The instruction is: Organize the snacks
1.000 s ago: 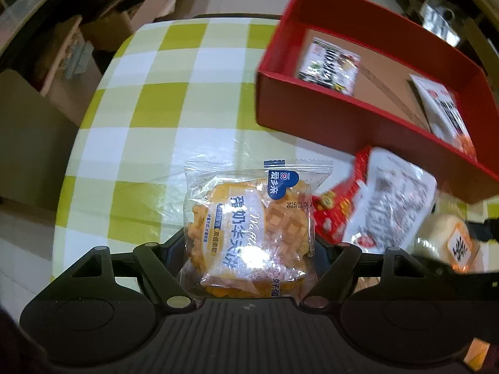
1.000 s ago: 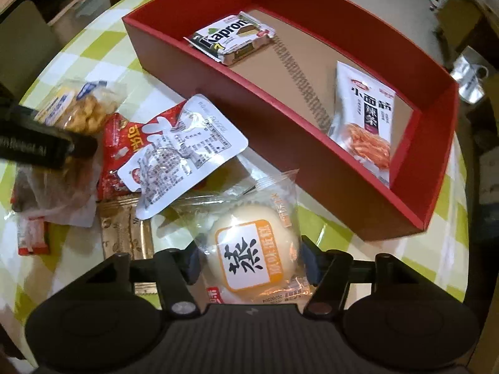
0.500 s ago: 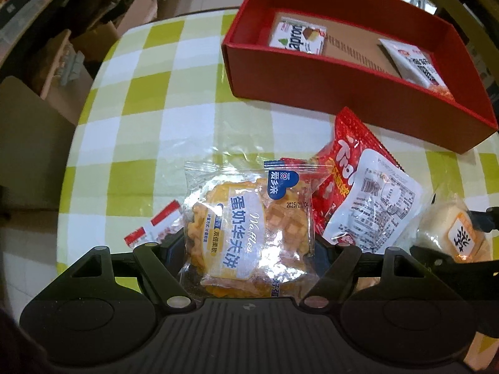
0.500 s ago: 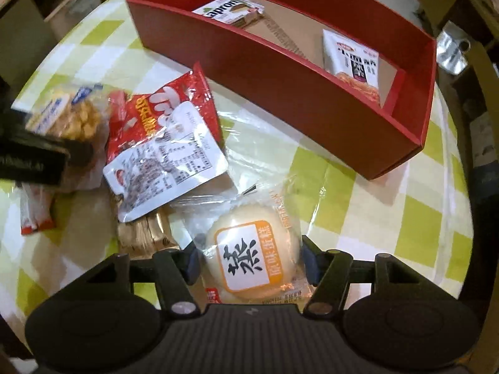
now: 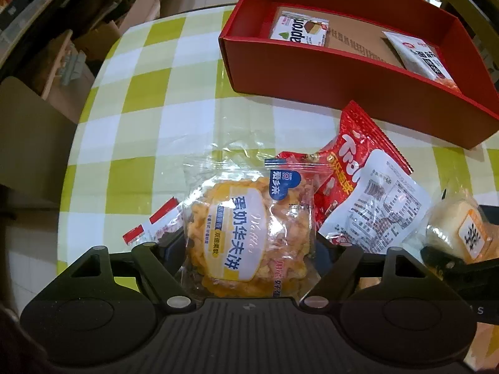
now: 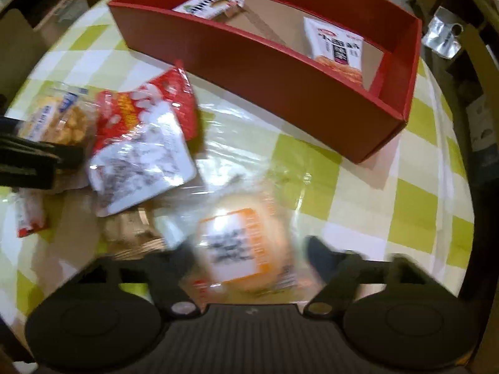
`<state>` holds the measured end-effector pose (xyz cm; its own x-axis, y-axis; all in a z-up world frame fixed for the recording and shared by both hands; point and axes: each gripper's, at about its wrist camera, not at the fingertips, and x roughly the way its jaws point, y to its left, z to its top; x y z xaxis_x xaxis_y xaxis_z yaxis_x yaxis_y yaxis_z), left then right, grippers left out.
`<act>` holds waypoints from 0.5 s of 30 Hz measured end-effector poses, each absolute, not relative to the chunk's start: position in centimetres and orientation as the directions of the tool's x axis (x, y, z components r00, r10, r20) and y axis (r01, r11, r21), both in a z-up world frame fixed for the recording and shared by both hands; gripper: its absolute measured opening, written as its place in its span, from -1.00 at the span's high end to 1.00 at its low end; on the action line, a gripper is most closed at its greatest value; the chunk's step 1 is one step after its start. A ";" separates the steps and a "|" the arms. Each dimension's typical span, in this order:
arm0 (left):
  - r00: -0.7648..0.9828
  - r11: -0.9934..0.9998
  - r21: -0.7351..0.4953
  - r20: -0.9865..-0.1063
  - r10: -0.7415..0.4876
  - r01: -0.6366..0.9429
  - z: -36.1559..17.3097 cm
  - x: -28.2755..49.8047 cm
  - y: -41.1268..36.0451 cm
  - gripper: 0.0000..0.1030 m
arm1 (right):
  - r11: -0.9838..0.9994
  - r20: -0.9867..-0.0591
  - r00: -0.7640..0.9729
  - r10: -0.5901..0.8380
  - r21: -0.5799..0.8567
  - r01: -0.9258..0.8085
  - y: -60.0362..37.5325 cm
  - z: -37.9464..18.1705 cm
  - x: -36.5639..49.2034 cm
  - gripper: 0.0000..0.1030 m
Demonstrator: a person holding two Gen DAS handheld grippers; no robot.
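Note:
My left gripper (image 5: pixel 249 243) is shut on a clear waffle packet (image 5: pixel 246 227) with a blue logo, held over the checked table. In the blurred right wrist view, the jaws of my right gripper (image 6: pixel 246 249) are closing on a round pale cake packet (image 6: pixel 243 243) with an orange label; it sits between the fingers. That cake packet (image 5: pixel 458 230) also shows at the right edge of the left view. Beyond both stands a red box (image 5: pixel 343 71) holding a wafer packet (image 5: pixel 299 29) and a white spicy-strip pack (image 5: pixel 418 59).
A red and white pouch (image 5: pixel 368 193) lies between the two held packets. A small red and white sachet (image 5: pixel 152 221) lies by my left fingers, and a gold-brown packet (image 6: pixel 131 230) under the pouch. A chair back (image 5: pixel 28 140) and cardboard boxes crowd the table's left edge.
Both grippers have drawn back from the red box with their packets, so the box sits farther up in each view. The small sachet has come into the left view. The right view is now blurred.

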<state>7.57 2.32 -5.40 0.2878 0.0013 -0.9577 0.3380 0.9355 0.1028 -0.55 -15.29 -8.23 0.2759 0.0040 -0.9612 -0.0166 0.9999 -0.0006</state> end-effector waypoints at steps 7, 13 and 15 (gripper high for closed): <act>0.303 0.928 0.115 -0.953 0.003 0.354 -4.8 6.4 2.3 -0.57 | 0.996 -0.955 0.288 -0.075 -0.084 -0.020 -14.3 -7.1 -1.3 -0.28; 0.325 0.925 0.113 -0.946 -0.012 0.364 -3.7 6.0 1.8 -0.57 | 0.995 -0.920 0.380 -0.096 -0.099 0.013 -14.0 -4.4 -2.9 -0.28; 0.330 0.924 0.111 -0.944 -0.017 0.366 -3.4 6.0 1.6 -0.57 | 0.995 -0.911 0.400 -0.101 -0.100 0.023 -14.0 -3.4 -3.2 -0.27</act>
